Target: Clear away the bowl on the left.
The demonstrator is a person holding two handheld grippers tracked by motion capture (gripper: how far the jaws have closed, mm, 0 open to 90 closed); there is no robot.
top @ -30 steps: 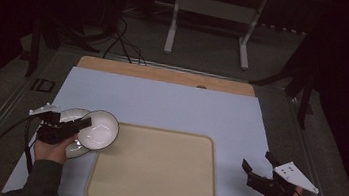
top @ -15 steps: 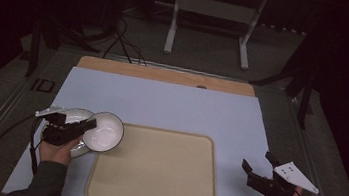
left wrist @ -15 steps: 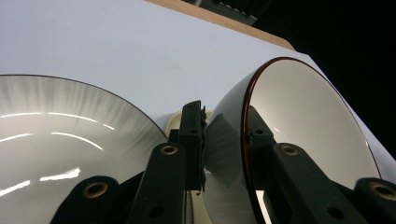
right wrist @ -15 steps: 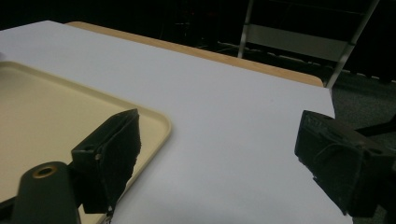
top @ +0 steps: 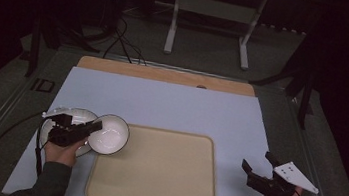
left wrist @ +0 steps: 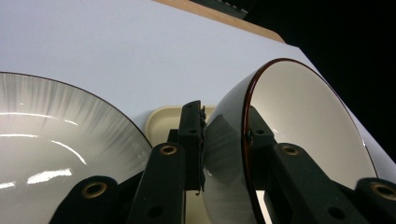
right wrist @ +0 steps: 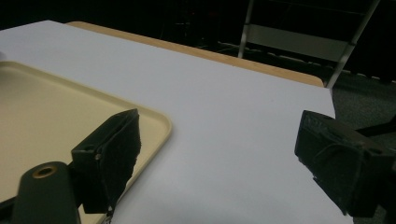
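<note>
A white bowl (top: pixel 109 134) with a dark rim hangs tilted over the left edge of the beige tray (top: pixel 162 177). My left gripper (top: pixel 92 127) is shut on the bowl's rim, one jaw inside and one outside, as the left gripper view shows on the bowl (left wrist: pixel 299 121). Just left of it a white plate (top: pixel 59 116) lies on the table, seen close as the plate (left wrist: pixel 56 140). My right gripper (top: pixel 257 169) rests near the table's right front edge, open and holding nothing; its fingertips (right wrist: pixel 116 140) stand wide apart beside the tray (right wrist: pixel 42 121).
A pale sheet (top: pixel 171 107) covers the table, with a wooden strip (top: pixel 165 74) along the far edge. Beyond it stand a metal frame (top: pixel 213 12) and cables (top: pixel 119 36) on the dark floor.
My left gripper has carried the bowl to the right, off the plate and over the tray's left edge. The right gripper has stayed still.
</note>
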